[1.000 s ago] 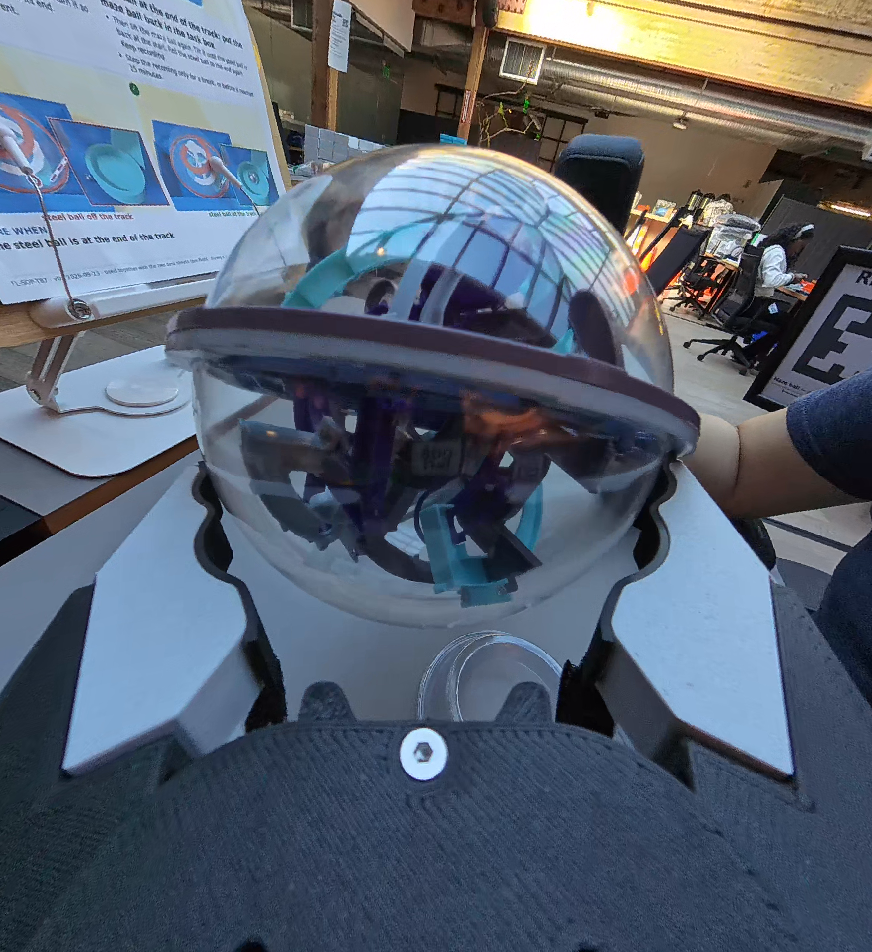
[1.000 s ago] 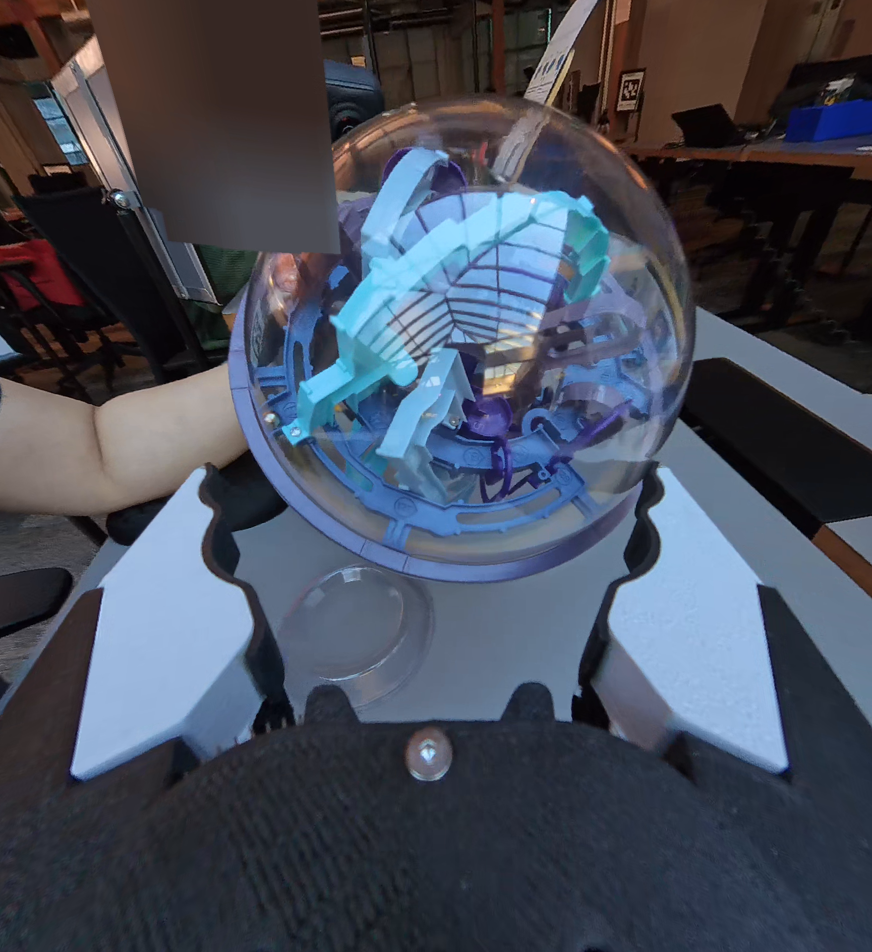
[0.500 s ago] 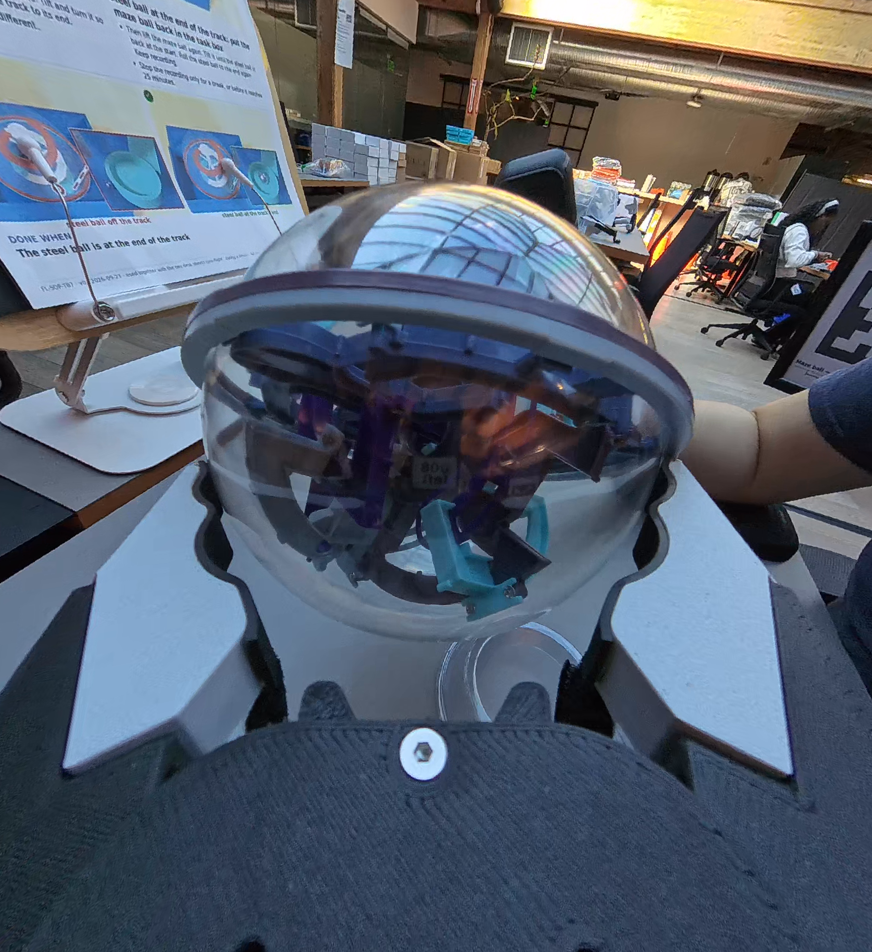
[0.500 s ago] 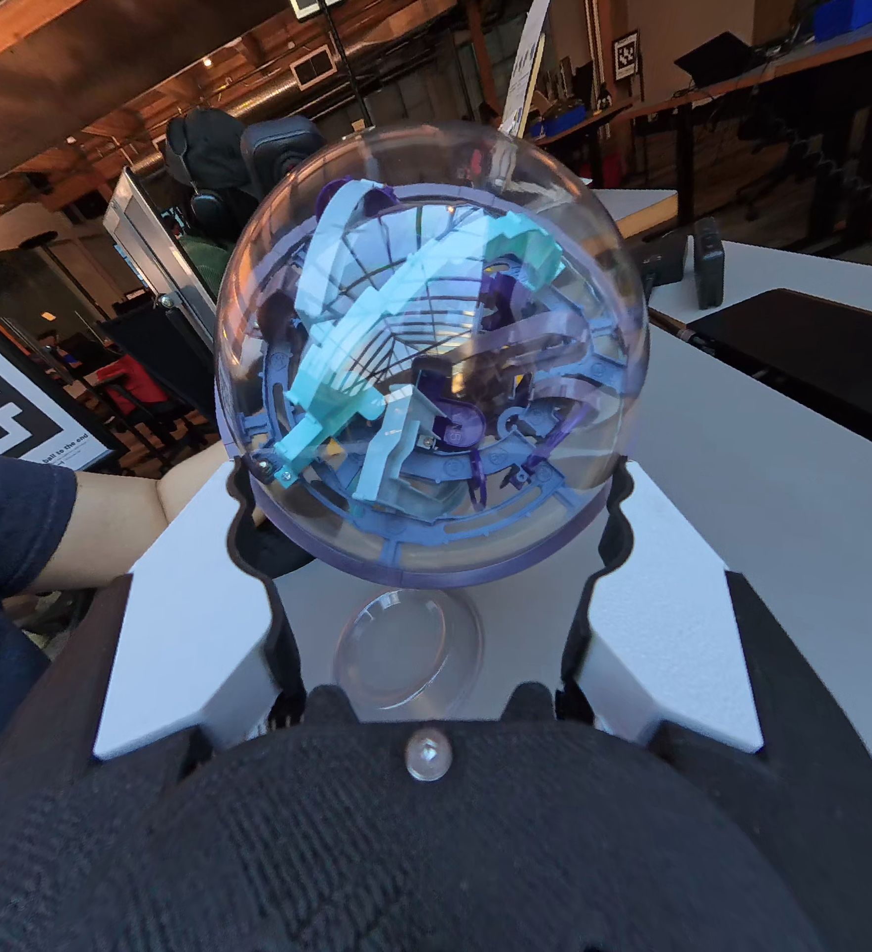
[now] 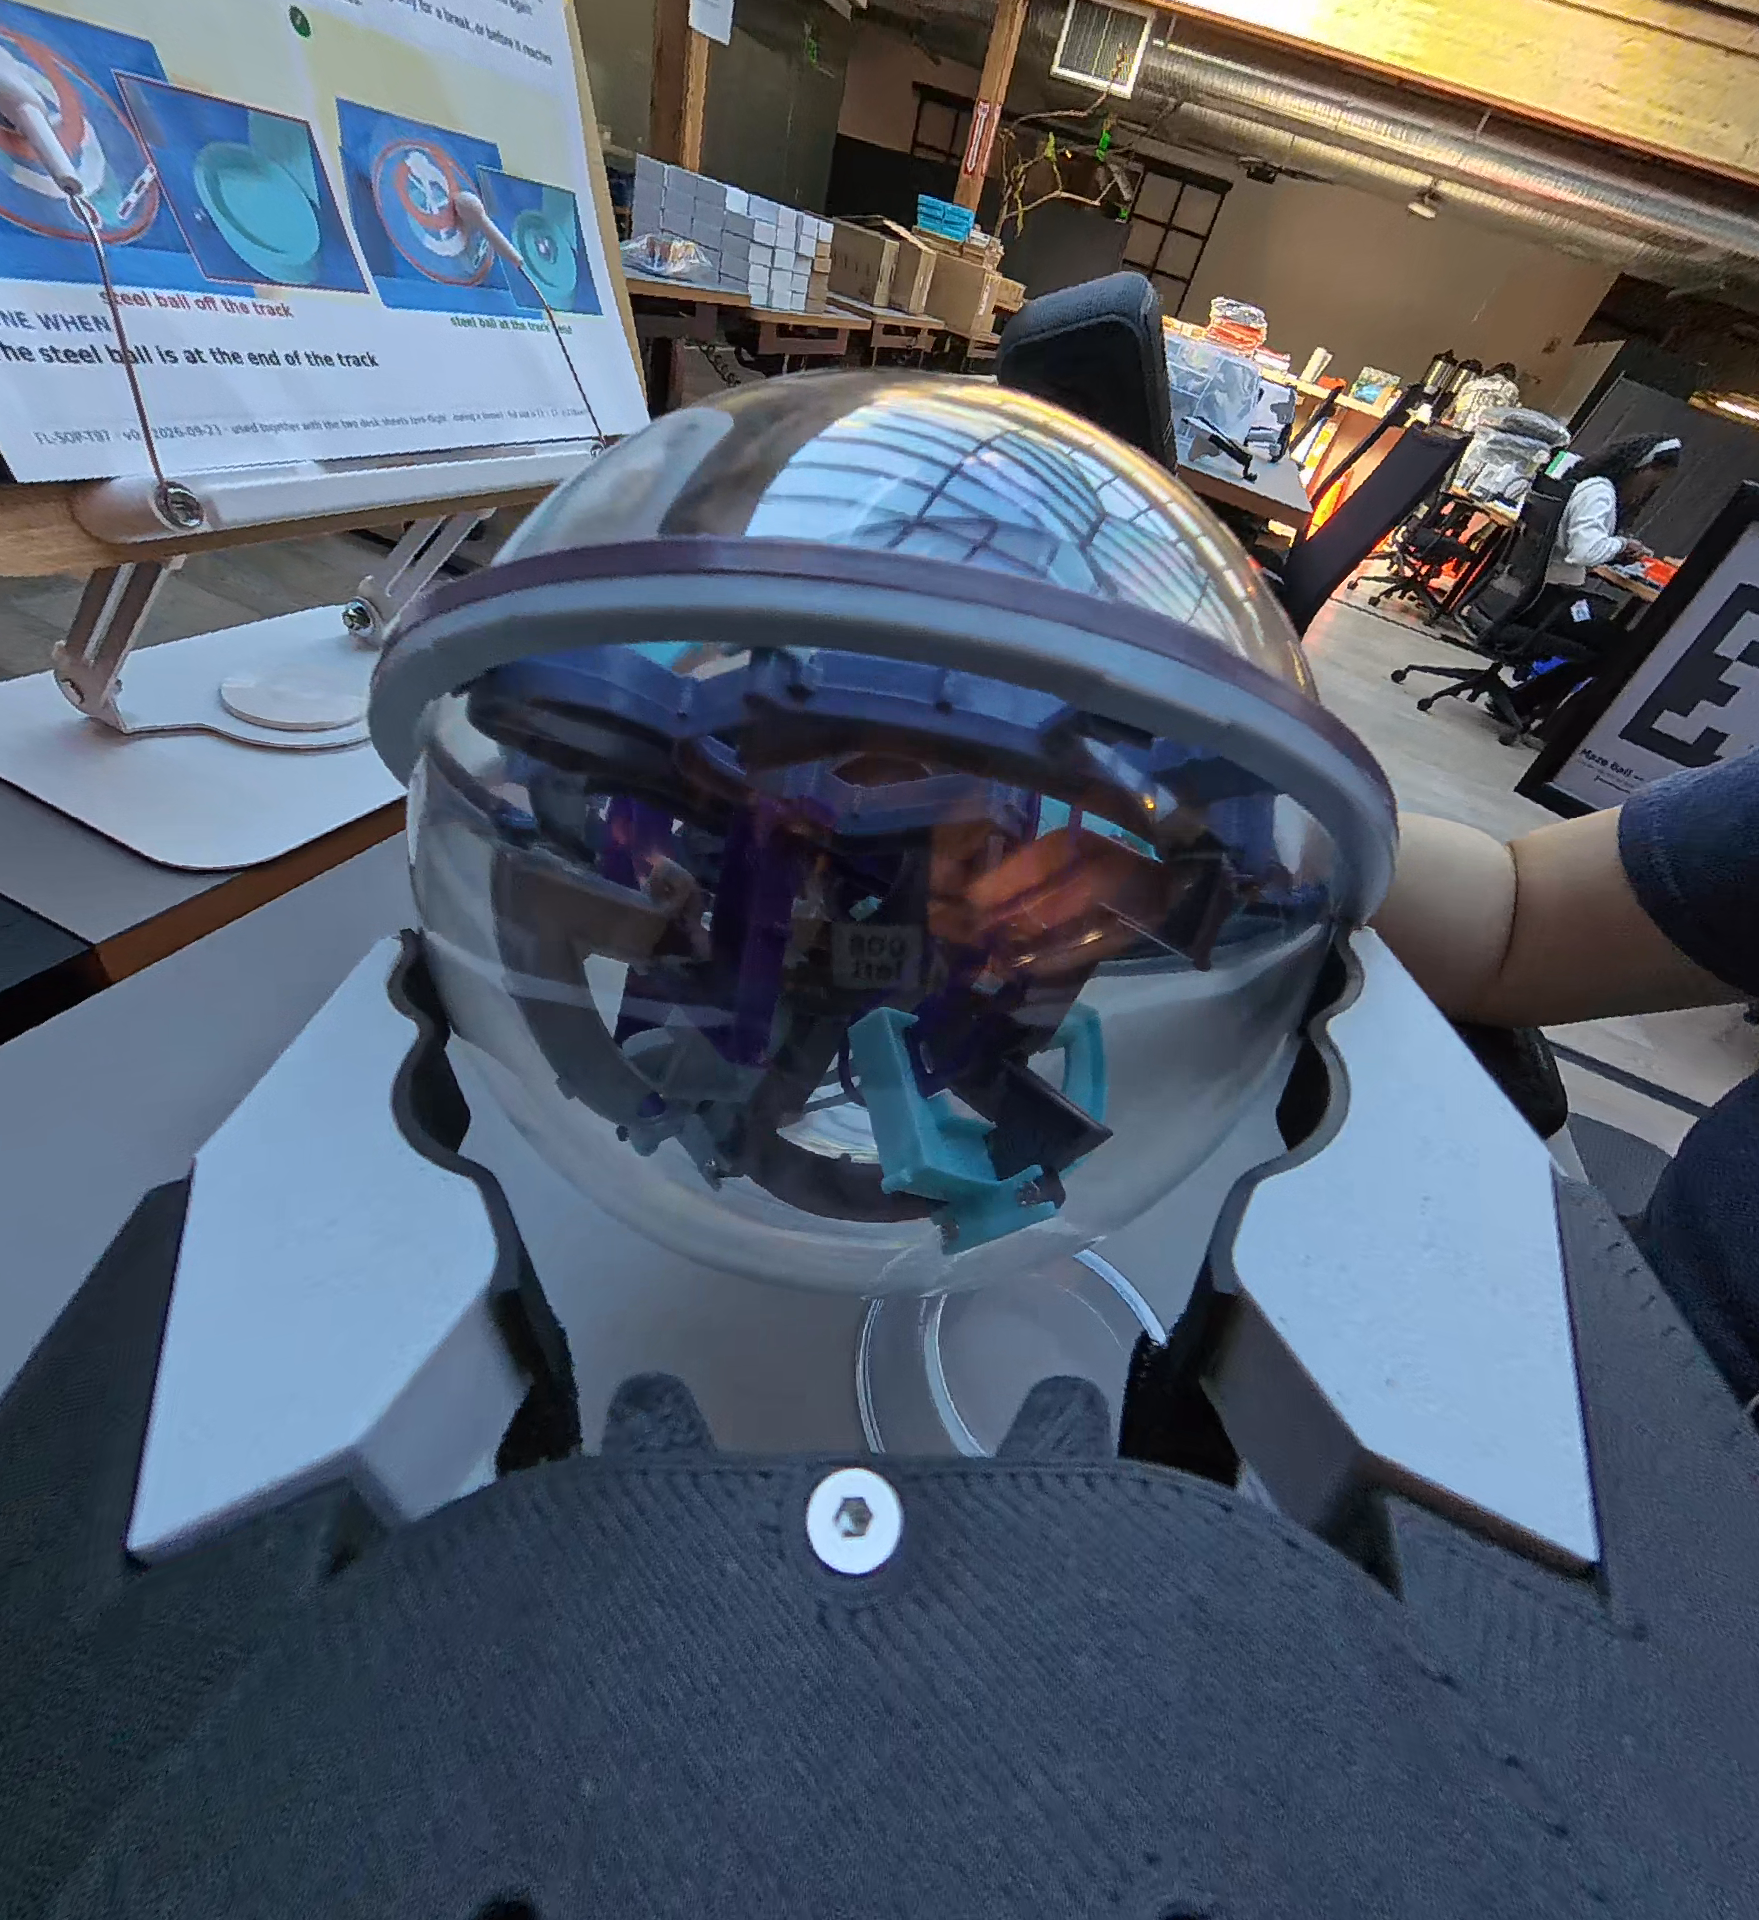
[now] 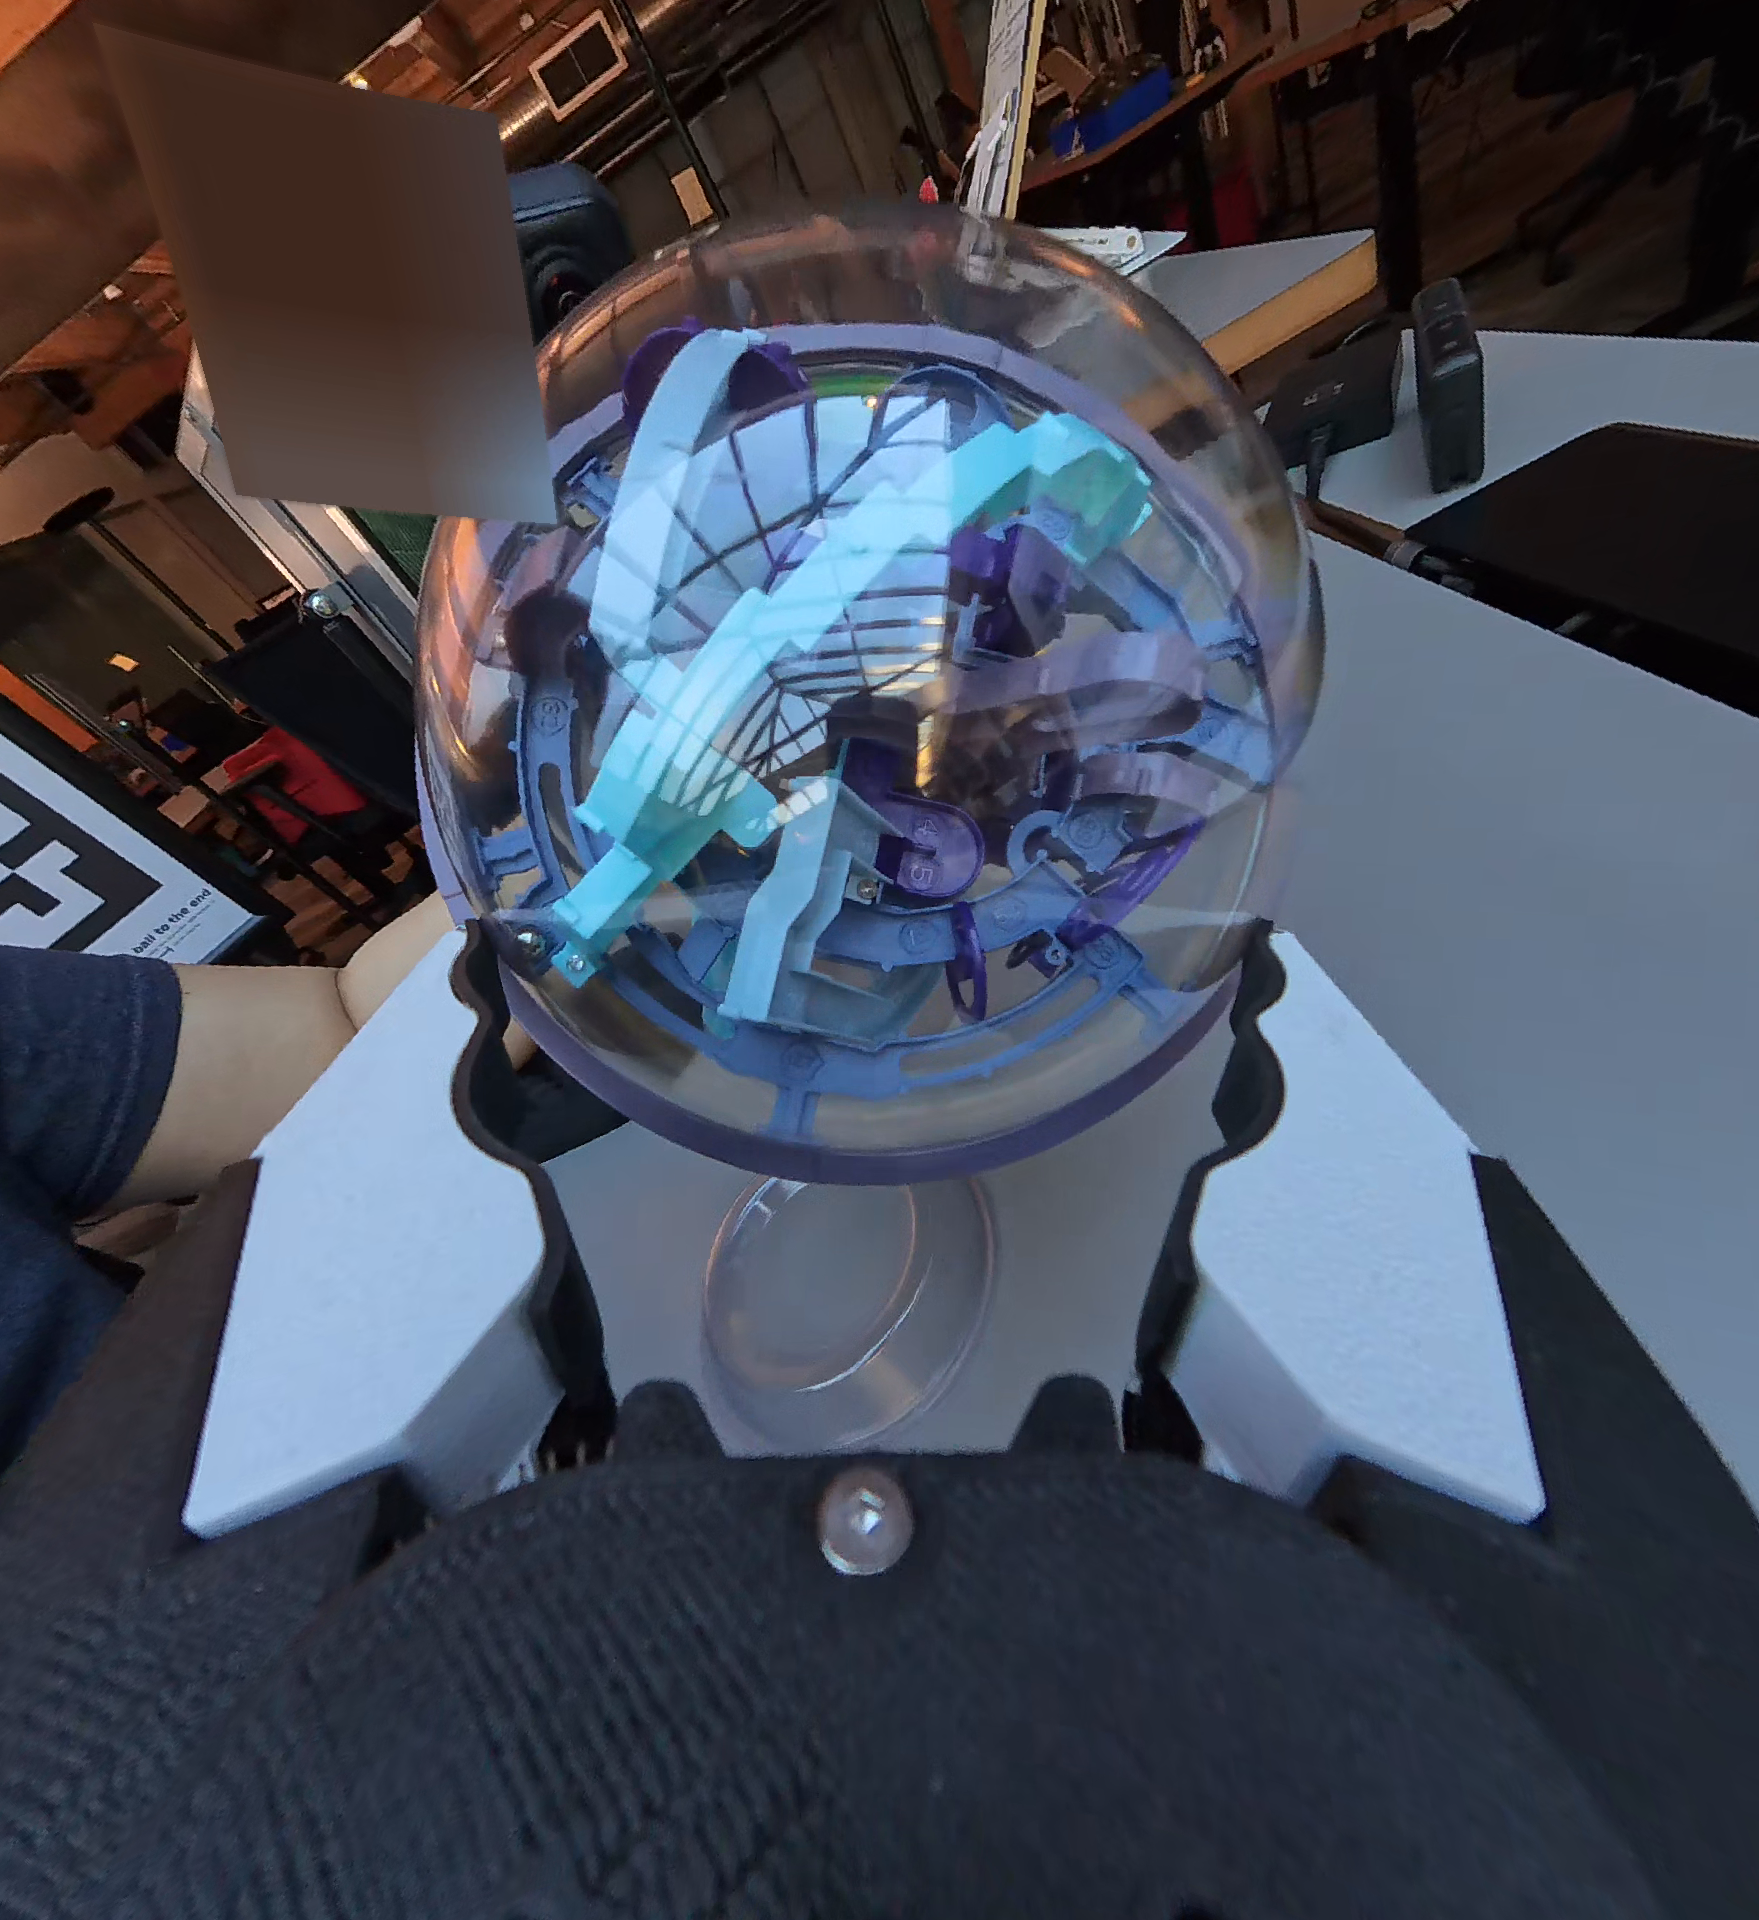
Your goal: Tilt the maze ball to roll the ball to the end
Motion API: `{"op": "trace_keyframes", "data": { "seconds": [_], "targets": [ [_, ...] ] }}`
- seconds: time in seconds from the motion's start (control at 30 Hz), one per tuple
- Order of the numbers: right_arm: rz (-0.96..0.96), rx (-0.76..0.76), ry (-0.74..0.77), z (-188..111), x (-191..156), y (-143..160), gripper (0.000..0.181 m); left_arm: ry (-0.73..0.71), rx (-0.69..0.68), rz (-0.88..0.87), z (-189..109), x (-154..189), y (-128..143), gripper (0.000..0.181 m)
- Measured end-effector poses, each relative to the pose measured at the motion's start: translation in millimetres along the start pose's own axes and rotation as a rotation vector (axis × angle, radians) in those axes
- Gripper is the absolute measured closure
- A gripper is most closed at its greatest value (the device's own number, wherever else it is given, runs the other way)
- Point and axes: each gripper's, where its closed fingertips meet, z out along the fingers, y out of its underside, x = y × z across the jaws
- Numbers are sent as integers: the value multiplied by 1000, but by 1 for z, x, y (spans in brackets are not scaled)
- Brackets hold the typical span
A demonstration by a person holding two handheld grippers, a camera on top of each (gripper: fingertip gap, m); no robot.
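The maze ball (image 5: 875, 831) is a clear sphere with a purple seam ring and blue, teal and purple tracks inside. It is held in the air between both grippers, just above a clear round stand (image 5: 1010, 1361) on the grey table. My left gripper (image 5: 875, 966) is shut on the ball's lower half, with the seam ring tilted up towards the far side. My right gripper (image 6: 864, 945) is shut on the maze ball (image 6: 864, 675) from the opposite side, above the clear stand (image 6: 844, 1320). I cannot make out the small steel ball.
An instruction sheet (image 5: 231, 208) rests on a white stand (image 5: 179, 748) at the far left. A framed marker sign (image 5: 1737, 644) stands to the right. The person's arm (image 5: 1540, 935) is beside the ball. A black mat (image 6: 1633, 551) and dark boxes (image 6: 1446, 384) lie on the table (image 6: 1529, 935).
Both grippers have tipped the maze ball while holding it. In the left view the seam ring rose and the underside turned towards the camera. The right view swung round.
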Motion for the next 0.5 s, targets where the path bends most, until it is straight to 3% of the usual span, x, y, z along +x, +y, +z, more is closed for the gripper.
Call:
{"op": "trace_keyframes", "data": {
  "seconds": [0.5],
  "targets": [
    [105, -51, -8, 0, 3, 6, 43, 10, -39, -98, 3, -3, 6, 23]
  ]
}}
